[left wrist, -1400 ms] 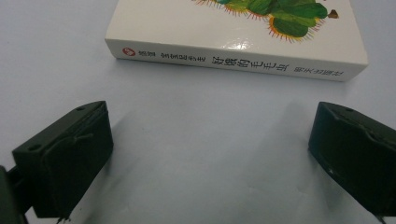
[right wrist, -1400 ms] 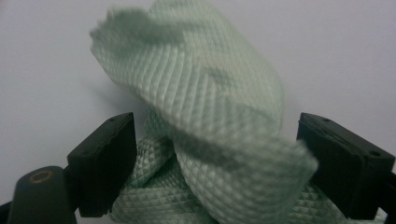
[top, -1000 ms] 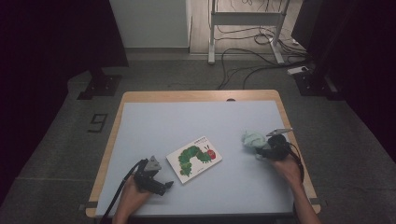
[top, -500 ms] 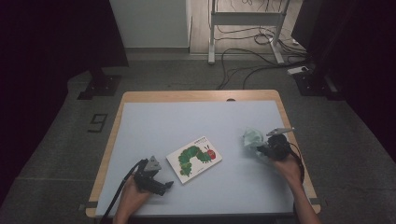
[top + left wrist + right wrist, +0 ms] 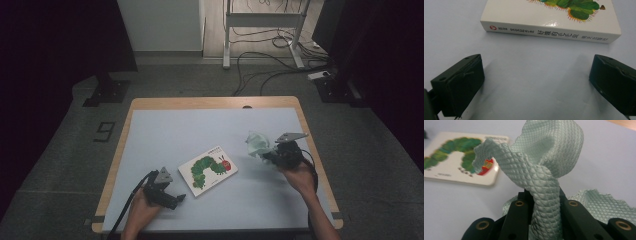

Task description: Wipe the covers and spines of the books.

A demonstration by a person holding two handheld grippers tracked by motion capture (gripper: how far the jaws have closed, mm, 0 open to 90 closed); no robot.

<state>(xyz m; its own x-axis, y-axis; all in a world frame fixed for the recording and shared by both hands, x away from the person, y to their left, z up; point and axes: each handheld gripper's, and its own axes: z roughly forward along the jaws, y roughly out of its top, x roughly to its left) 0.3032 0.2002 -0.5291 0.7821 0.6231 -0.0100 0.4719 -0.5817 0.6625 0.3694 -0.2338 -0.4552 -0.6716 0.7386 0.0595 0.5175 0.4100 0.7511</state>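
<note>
- Two grippers are at work on the pale table (image 5: 165, 130): the right gripper (image 5: 270, 157) near the right edge, the left gripper (image 5: 176, 198) near the front edge on the left.
- In the last second the right gripper's jaws have been closing on the pale green cloth (image 5: 257, 145), which a moment ago lay bunched in front of them, and the bunch now stands a little higher in the high view.
- That suggests the grasp is made and the lift is starting; part of the cloth seems to rest on the table beneath.
- In the right gripper view the jaws are squeezed together on a twisted fold of the cloth (image 5: 546, 192), which rises above them in a loose, waffle-textured curl.
- The left gripper sits low on the table, its jaws wide apart and holding nothing; in the left gripper view its pads (image 5: 464, 85) flank bare table.
- The caterpillar picture book (image 5: 208, 169) lies flat near the middle of the table, just beyond the left gripper's jaws, its spine (image 5: 549, 33) facing them, apart from both pads.
- The cloth and the book are well apart.
</note>
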